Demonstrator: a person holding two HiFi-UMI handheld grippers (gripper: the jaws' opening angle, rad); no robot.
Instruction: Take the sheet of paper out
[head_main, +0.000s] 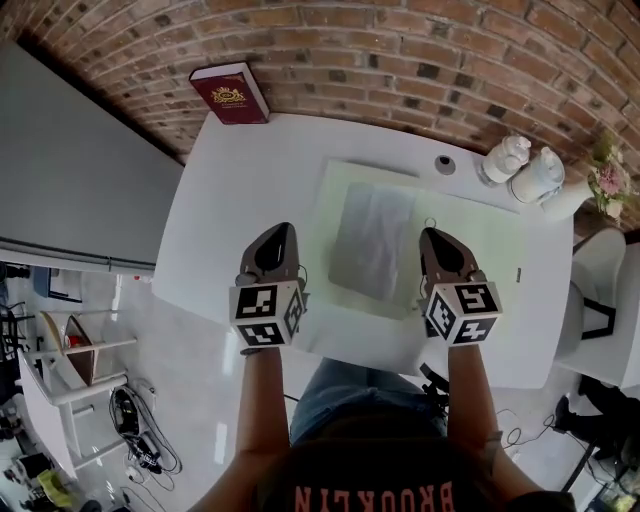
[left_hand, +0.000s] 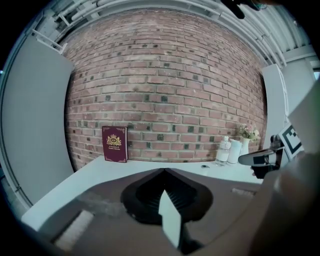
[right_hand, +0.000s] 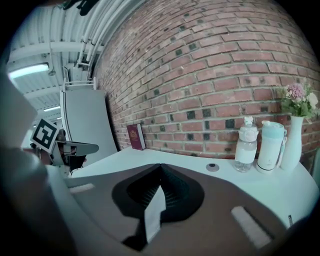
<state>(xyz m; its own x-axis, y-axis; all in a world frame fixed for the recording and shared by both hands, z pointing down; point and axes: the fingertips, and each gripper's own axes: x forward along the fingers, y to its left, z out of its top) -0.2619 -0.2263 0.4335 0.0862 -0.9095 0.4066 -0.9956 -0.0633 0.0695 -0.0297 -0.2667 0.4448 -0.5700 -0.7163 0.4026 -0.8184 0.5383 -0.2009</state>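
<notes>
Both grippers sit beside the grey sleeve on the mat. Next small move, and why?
Probably open the left gripper and lower it to the left edge of the sleeve to pin it. Both it and the right gripper have their jaws together and flank the sleeve on the mat, apart from it, so nothing can be gripped yet.

book (head_main: 230, 92), bottles (head_main: 507, 158), flower vase (head_main: 572, 196), table (head_main: 250, 190)
</notes>
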